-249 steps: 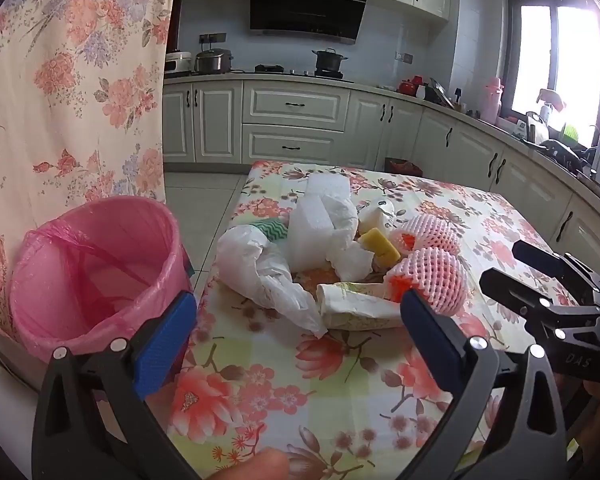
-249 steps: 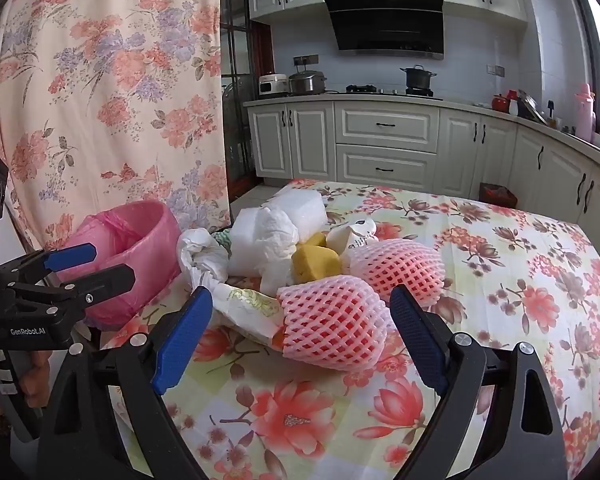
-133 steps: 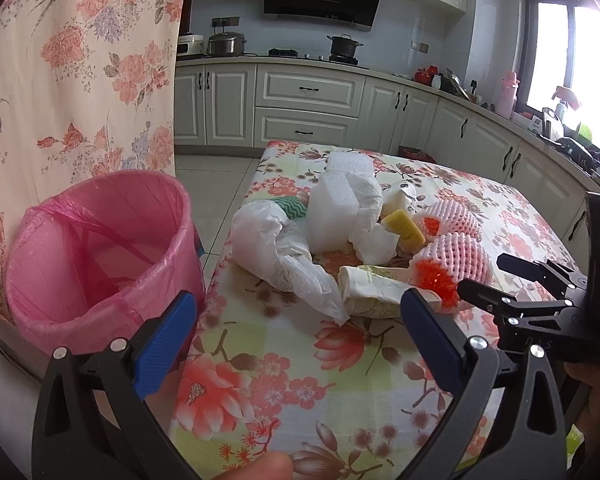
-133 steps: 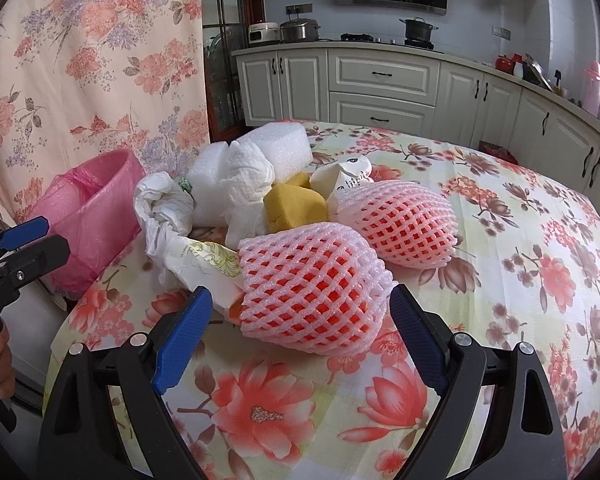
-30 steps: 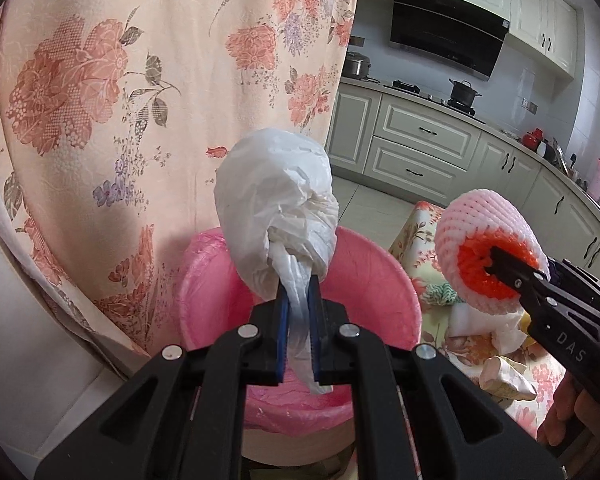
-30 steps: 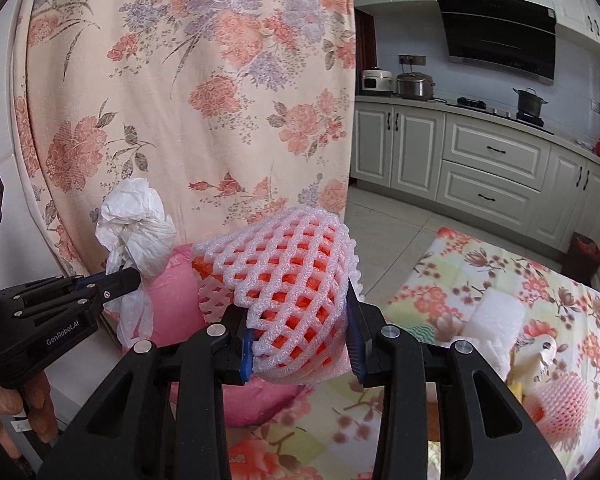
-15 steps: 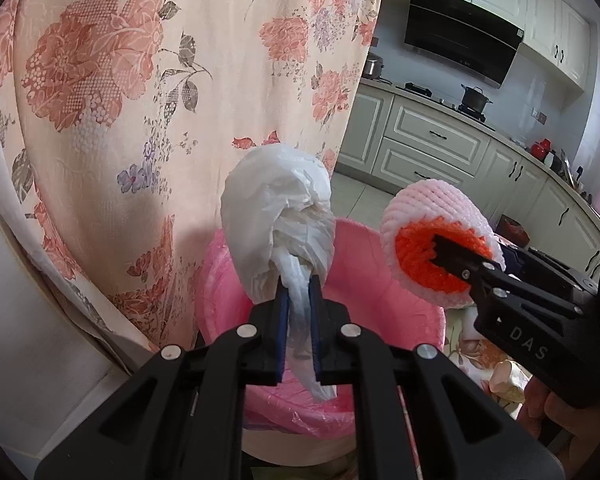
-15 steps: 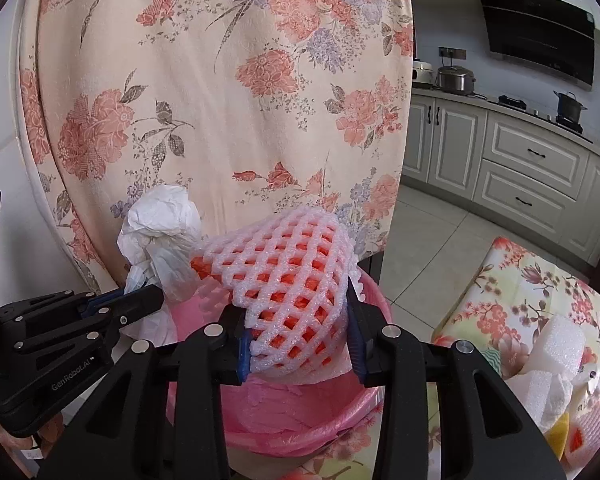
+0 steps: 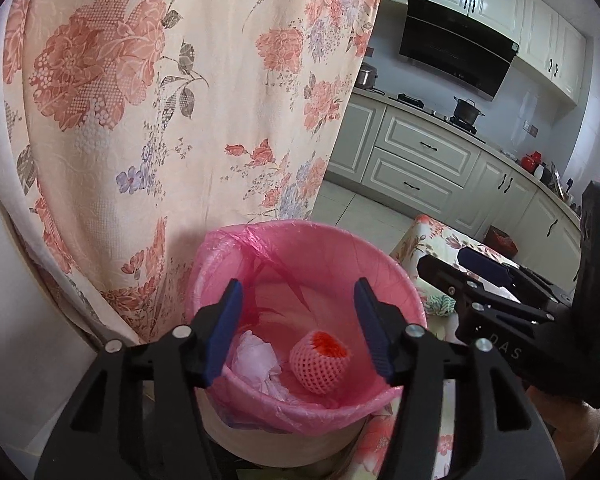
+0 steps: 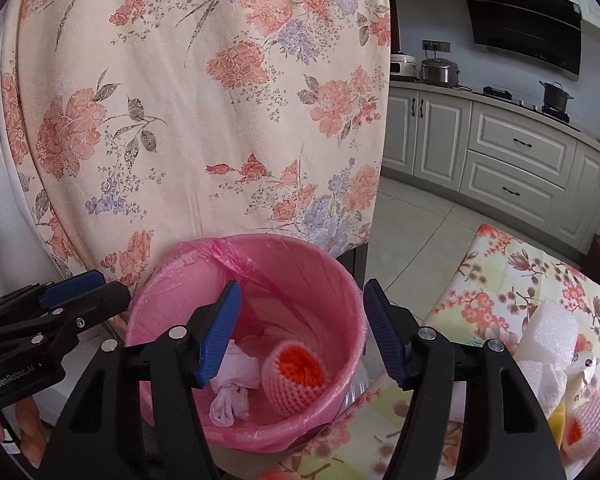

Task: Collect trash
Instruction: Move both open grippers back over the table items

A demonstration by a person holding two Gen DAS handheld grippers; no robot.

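A pink-lined trash bin (image 9: 228, 256) (image 10: 168, 280) stands under both grippers. Inside it lie a crumpled white plastic bag (image 9: 256, 360) (image 10: 232, 384) and a pink foam fruit net (image 9: 320, 364) (image 10: 296, 376) with an orange inside. My left gripper (image 9: 300, 328) is open and empty above the bin. My right gripper (image 10: 302, 332) is open and empty above the bin too; it also shows in the left wrist view (image 9: 456, 268). More trash lies on the table at the right: white foam blocks (image 10: 548, 332), a yellow sponge (image 10: 556, 420) and a second foam net (image 10: 592, 420).
A floral curtain (image 9: 140, 100) (image 10: 200, 100) hangs close behind the bin. The table with a floral cloth (image 10: 512, 276) is at the right. Kitchen cabinets (image 9: 416, 160) and a tiled floor lie beyond.
Both grippers have opened over the bin. The white bag and the foam net have dropped from them and lie at the bin's bottom.
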